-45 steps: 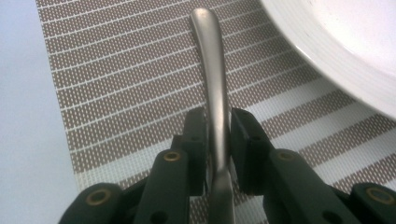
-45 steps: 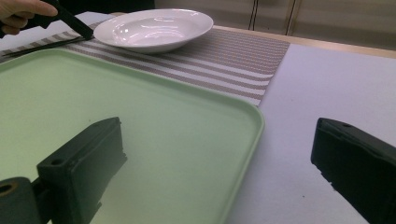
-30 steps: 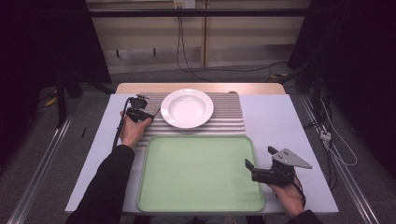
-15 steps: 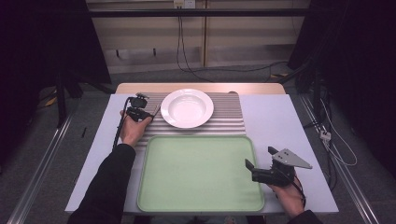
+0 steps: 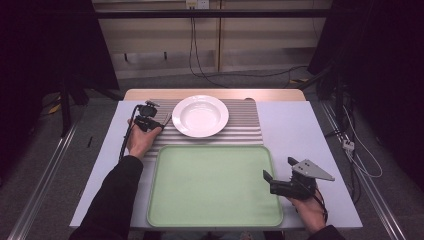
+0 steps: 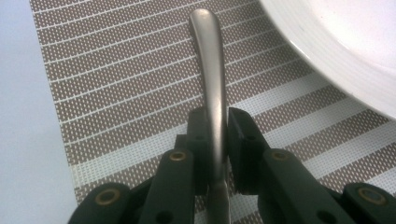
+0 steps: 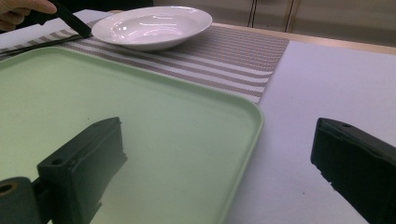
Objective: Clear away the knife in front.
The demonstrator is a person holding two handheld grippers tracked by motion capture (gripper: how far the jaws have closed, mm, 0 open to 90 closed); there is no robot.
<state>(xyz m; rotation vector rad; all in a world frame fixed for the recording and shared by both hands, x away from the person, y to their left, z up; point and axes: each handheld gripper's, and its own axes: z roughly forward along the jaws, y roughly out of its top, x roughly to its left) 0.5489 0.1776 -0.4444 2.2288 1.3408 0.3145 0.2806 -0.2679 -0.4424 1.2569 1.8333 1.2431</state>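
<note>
Nearest me, my right tongs [image 5: 266,181] hang released, jaws wide apart, straddling the right rim of the green tray [image 5: 215,187], which lies bare on the bench [image 5: 300,125]. Nothing sits between those jaws.

Farther out, my left tongs [image 6: 217,140] are clenched on a metal handle [image 6: 211,70], some piece of cutlery whose working end I cannot see. The handle runs up between the jaws and points away from me over the striped mat [image 6: 116,84], just beside the rim of the white plate [image 6: 345,51] but apart from it.

What worries me is the grip. The jaws pinch a smooth, narrow, curved strip, so I judge it could twist or slide out if I swing it quickly. The plate is close on the one side; a careless lift or turn could knock the handle against its rim and nudge the plate across the mat. Beyond the plate, the bench ends at a wooden edge.
</note>
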